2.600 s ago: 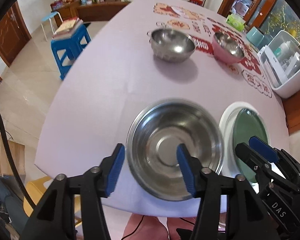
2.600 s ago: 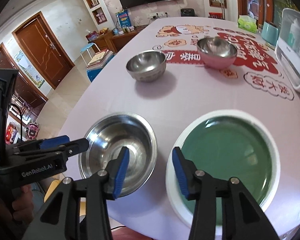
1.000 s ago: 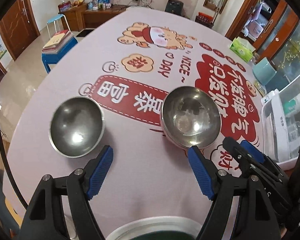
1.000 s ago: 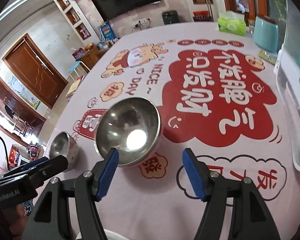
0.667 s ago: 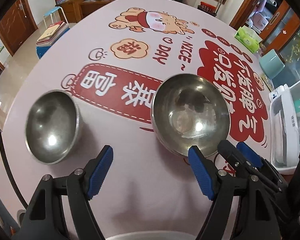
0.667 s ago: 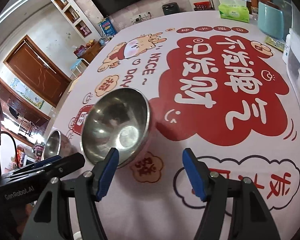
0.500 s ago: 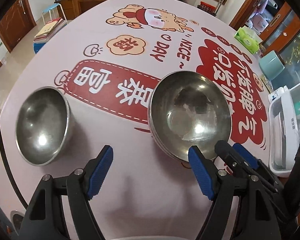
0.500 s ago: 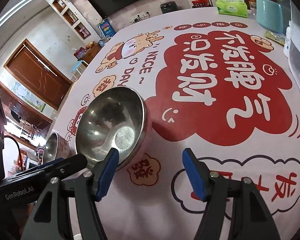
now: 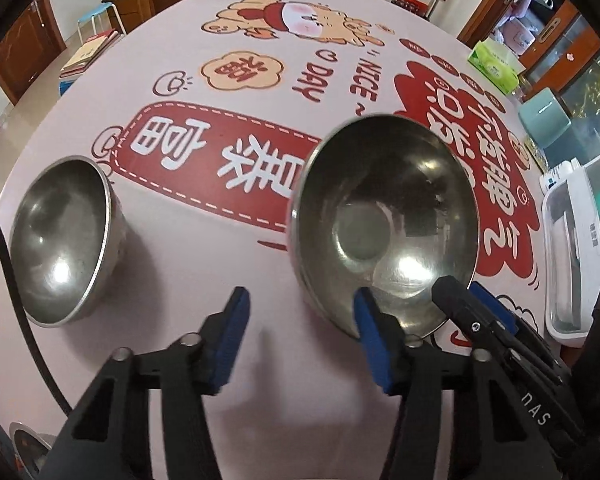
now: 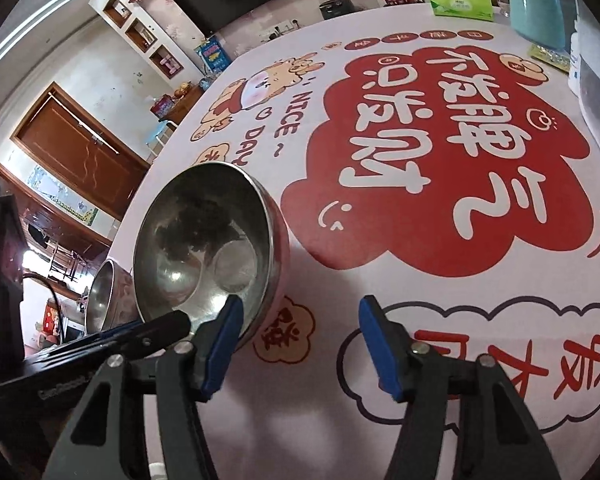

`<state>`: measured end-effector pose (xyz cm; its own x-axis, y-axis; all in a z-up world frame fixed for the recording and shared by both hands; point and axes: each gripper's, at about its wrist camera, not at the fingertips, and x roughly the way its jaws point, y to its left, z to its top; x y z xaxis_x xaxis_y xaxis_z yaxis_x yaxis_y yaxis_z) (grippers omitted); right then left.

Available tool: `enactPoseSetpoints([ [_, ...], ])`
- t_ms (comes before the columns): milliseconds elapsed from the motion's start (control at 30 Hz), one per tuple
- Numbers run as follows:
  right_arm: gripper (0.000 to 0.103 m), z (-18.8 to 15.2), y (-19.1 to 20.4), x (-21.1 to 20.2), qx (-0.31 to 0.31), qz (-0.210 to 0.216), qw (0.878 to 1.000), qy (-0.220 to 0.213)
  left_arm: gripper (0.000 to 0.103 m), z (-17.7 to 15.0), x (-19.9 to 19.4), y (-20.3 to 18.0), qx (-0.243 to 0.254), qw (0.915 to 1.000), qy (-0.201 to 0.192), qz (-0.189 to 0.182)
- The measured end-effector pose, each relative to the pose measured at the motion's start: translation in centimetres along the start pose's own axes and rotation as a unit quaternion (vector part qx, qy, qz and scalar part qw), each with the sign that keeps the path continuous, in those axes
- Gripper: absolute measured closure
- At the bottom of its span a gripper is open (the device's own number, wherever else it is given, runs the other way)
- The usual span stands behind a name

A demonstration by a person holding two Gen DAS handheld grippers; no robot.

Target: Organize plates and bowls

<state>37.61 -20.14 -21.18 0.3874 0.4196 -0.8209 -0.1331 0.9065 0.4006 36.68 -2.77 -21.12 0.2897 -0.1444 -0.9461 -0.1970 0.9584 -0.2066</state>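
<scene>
Left wrist view gives you 2 steel bowls: small bowl (image 9: 60, 240), large bowl (image 9: 384, 220). Both tongs, left tongs (image 9: 300, 336) and right tongs (image 10: 300, 340), have just been closing, empty, spread over bare desk (image 9: 220, 272).

From the right wrist view the smaller steel bowl (image 10: 102, 300) is mostly hidden behind the pink-sided steel bowl (image 10: 204, 240). The white lidded plastic box (image 9: 576, 248) gets chopped by the frame edge, and its contents are too murky to make out.
</scene>
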Motion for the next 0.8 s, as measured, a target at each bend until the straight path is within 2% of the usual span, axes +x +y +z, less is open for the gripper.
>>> enactPoseSetpoints([
  [133,0.051,-0.1,0.2,0.0,-0.005,0.002,1.000,0.000,0.068,-0.3,0.2,-0.2,0.003,1.0000,0.003,-0.008],
  [300,0.065,-0.3,0.3,0.2,-0.008,0.006,1.000,0.009,0.082,-0.6,0.3,-0.5,0.009,0.9998,0.004,-0.017],
  [500,0.083,-0.6,0.6,0.0,-0.011,0.008,1.000,0.012,0.087,-0.7,0.0,-0.7,0.019,0.9997,0.003,-0.012],
  [800,0.087,-1.5,0.7,-0.9,-0.005,0.009,1.000,0.022,0.088,-1.7,-0.8,-0.7,0.024,0.9996,0.013,-0.011],
])
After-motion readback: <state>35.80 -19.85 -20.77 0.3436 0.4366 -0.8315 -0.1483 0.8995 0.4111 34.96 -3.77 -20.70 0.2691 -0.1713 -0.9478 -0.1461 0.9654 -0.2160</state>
